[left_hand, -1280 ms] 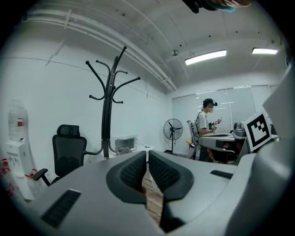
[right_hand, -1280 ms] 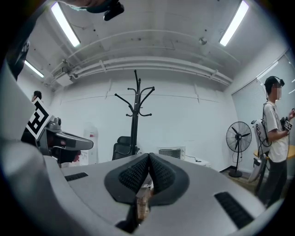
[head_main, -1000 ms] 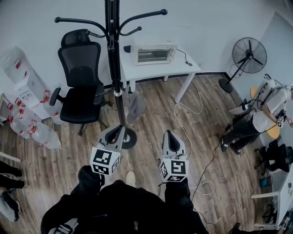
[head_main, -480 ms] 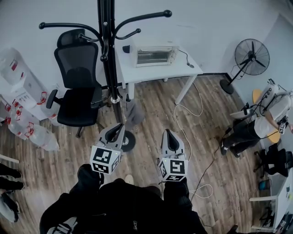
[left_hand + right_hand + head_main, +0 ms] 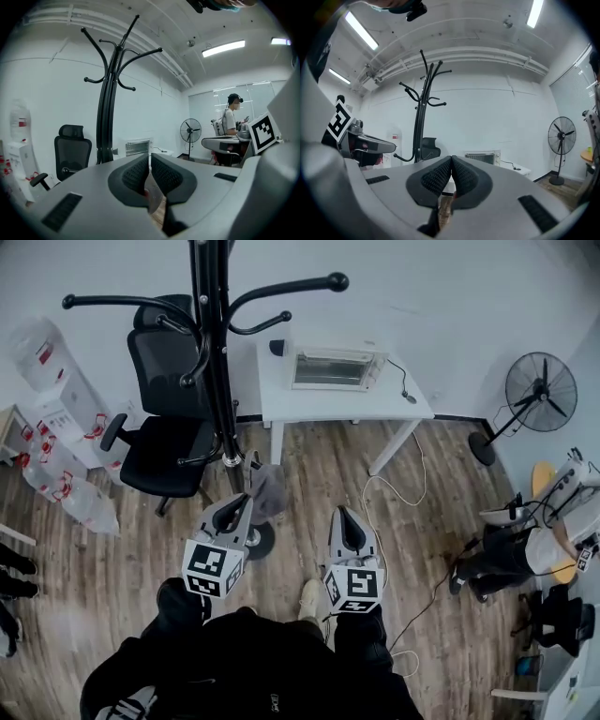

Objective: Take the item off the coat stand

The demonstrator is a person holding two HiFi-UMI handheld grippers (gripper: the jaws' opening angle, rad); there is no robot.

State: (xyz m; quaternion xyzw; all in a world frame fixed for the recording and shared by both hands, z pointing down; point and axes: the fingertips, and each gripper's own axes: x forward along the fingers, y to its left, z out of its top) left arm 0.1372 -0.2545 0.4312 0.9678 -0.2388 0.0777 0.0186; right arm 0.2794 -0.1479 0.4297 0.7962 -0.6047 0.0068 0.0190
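The black coat stand [image 5: 217, 418] rises from a round base just ahead of me, with curved hooks at its top. A grey cloth item [image 5: 269, 491] hangs low on it, next to the pole. My left gripper [image 5: 246, 501] is shut and empty, its tip close to the grey item on the near side. My right gripper [image 5: 341, 512] is shut and empty too, further right over the wooden floor. The left gripper view shows shut jaws [image 5: 149, 157] with the stand [image 5: 105, 126] behind them on the left. From the right gripper [image 5: 451, 161], the stand [image 5: 418, 126] also shows to the left.
A black office chair [image 5: 169, 437] stands left of the stand. Behind it is a white table [image 5: 281, 401] with a toaster oven [image 5: 336, 368]. Water bottles [image 5: 56, 409] line the left wall. A fan [image 5: 541, 385], a seated person [image 5: 553, 540] and a floor cable [image 5: 375, 493] are to the right.
The stand, chair and table have shifted in the head view and the stand's pole looks nearer. Both grippers stay shut and hold the same places in the view.
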